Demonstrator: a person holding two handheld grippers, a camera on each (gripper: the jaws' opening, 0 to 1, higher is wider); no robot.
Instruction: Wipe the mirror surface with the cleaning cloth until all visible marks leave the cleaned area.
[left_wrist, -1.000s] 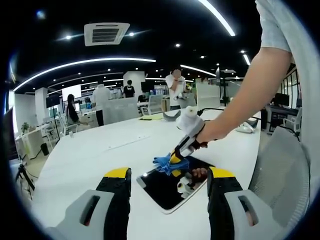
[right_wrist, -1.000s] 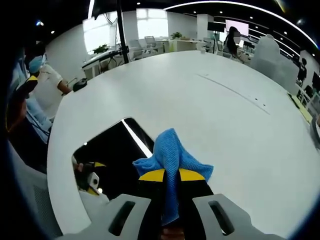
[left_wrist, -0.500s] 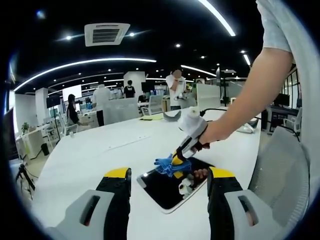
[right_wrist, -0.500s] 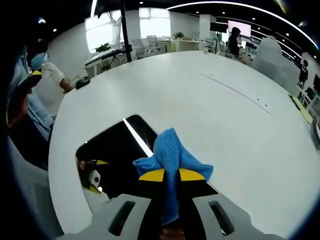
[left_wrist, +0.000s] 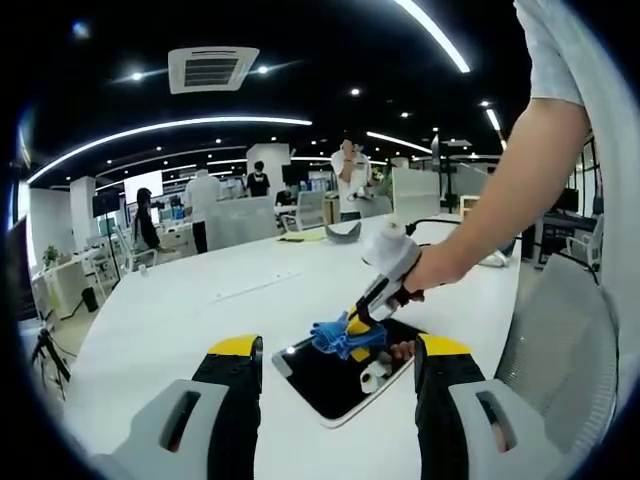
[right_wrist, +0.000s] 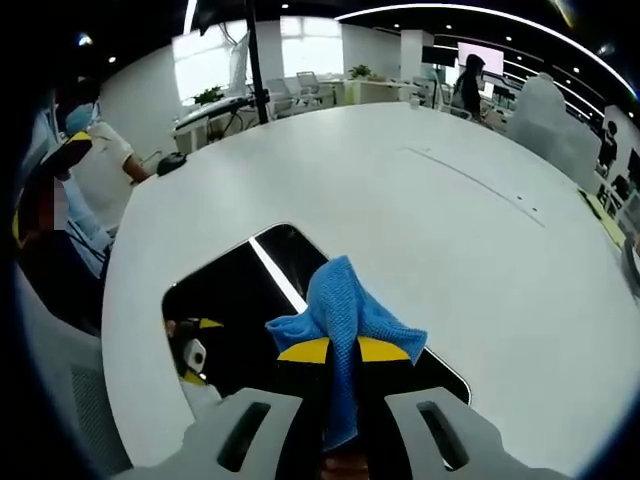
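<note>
Blue cleaning cloth (right_wrist: 342, 312) clamped in right gripper (right_wrist: 342, 352), pressed on mirror (right_wrist: 250, 300) lying flat on white table (right_wrist: 420, 200). Left gripper (left_wrist: 338, 352) agape, idle, near side. Wiping step in hand; judged next: sweep cloth across unwiped glass.

Black tool (left_wrist: 340, 372) jaws, yellow-tipped; white short sleeve (left_wrist: 548, 50).

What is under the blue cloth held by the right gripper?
The blue cloth, clamped in the right gripper, sits over the dark mirror lying on the white table. Any marks beneath the cloth are hidden.
</note>
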